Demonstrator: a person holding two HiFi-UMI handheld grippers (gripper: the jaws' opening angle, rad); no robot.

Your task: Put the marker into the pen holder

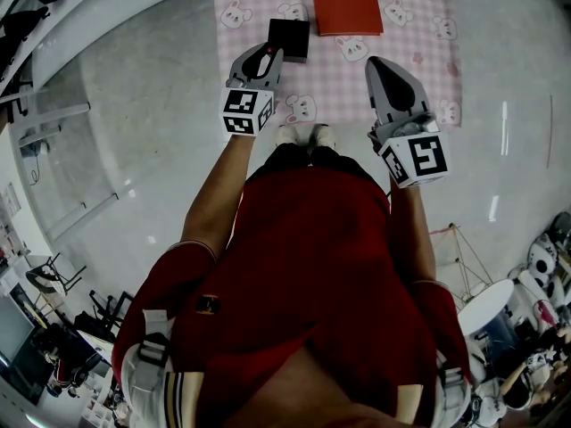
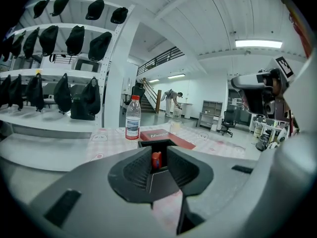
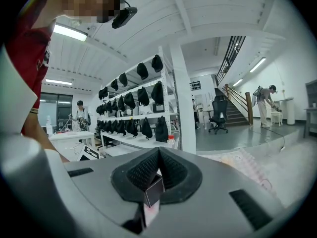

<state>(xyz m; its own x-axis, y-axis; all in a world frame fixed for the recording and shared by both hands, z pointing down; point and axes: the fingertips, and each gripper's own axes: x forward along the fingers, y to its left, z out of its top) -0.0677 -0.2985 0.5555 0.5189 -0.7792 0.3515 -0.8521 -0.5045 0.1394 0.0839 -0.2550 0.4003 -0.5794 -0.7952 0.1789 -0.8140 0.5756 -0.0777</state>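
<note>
Marker (image 2: 156,159): red, sitting in the narrow gap between the left claw's jaws, just short of the pen holder.
Left claw (image 1: 268,54): clenching on the marker and pointing at the holder.
Right claw (image 1: 384,65): jaws pressing together with nothing between them, hanging well apart from the holder.
Pen holder (image 1: 288,37): black and square, standing on the pink checked mat (image 1: 419,52) near a red book (image 1: 346,3).

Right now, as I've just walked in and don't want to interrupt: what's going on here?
A person stands over a pink mat on the floor, one tool in each hand. The left tool pinches a small red marker near the black pen holder. The right tool is shut, empty.
</note>
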